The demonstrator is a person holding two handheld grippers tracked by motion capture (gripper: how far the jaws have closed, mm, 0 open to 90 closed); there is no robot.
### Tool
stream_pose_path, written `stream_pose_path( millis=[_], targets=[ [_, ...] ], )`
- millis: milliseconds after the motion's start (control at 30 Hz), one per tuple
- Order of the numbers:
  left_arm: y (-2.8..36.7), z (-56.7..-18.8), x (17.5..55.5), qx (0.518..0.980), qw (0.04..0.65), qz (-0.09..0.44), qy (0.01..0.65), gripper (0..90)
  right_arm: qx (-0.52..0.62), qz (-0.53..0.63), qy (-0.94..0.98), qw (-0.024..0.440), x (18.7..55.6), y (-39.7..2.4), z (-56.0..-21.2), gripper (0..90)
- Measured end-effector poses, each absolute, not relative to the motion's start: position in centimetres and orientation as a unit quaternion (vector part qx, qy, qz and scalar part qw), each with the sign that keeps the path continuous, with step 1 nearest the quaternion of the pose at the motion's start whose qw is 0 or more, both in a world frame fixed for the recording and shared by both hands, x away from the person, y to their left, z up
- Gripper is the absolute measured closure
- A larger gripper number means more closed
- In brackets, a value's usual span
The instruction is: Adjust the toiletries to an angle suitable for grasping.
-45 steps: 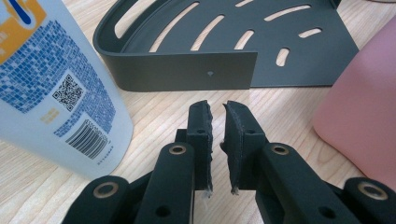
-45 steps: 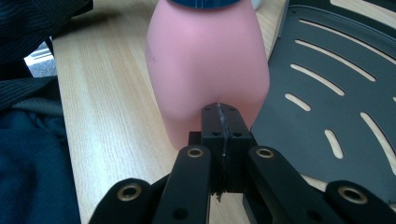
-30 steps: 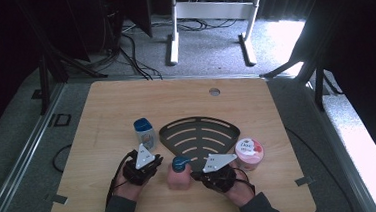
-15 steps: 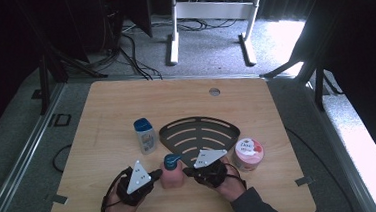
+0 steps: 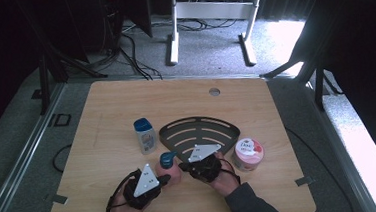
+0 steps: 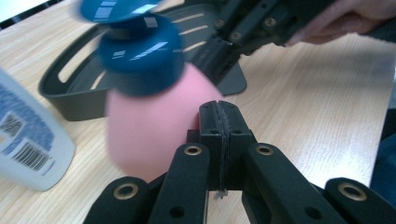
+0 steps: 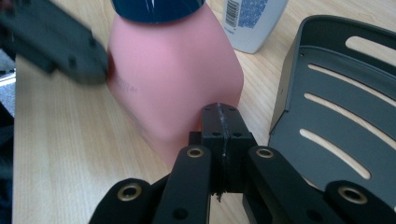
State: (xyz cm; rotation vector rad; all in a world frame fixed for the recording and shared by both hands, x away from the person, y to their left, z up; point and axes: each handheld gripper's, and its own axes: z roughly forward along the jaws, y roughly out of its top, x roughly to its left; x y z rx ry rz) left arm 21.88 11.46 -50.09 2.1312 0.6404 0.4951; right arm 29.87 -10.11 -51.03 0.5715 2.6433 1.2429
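Item 1, pink bottle (image 5: pixel 169 170) with a dark blue cap: it stands upright near the front edge of your bench (image 5: pixel 101 112), between your two grippers and just in front of the dark slotted tray (image 5: pixel 200 131). In the left gripper view the bottle (image 6: pixel 154 116) is blurred.

Item 2, your left gripper (image 5: pixel 162 178): its jaws are pressed together with nothing between them (the seam between the tips shows plainly in the left gripper view (image 6: pixel 219 122)). The closed tip lies against the lower side of the bottle.

Item 3, your right gripper (image 5: pixel 181 165): its jaws are likewise closed flat on each other and empty, seen close in the right gripper view (image 7: pixel 220 122). The tip sits at the opposite side of the bottle (image 7: pixel 175 74); whether it presses the wall or merely stands just beside it cannot be told.

Item 4, white bottle (image 5: pixel 145 135) with a blue cap: upright, just left of the tray, behind the pink bottle.

Item 5, round pink jar (image 5: pixel 248 153): on the bench just right of the tray, near your right hand (image 5: pixel 223 176).
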Motion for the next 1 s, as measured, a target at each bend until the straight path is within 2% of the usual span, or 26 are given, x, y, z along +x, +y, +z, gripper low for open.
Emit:
stream_pose_path(
  millis=[133, 333, 700, 1000],
  targets=[
    [10.9, -50.5, 22.3, 0.857, 0.395, 0.208, 0.259, 89.7, 0.185, 0.410, 0.888, 0.091, 29.9, -9.5, -50.9, 90.0],
    [12.5, -50.6, 22.5, 0.848, 0.390, 0.212, 0.288, 89.6, 0.181, 0.412, 0.887, 0.109, 30.1, -9.1, -50.3, 90.0],
    [14.3, -50.9, 24.0, 0.834, 0.365, 0.225, 0.348, 88.9, 0.187, 0.409, 0.886, 0.111, 30.5, -9.2, -50.4, 90.0],
    [14.6, -51.1, 24.8, 0.830, 0.359, 0.224, 0.363, 88.2, 0.179, 0.402, 0.892, 0.105, 31.0, -7.8, -50.6, 90.0]
  ],
)
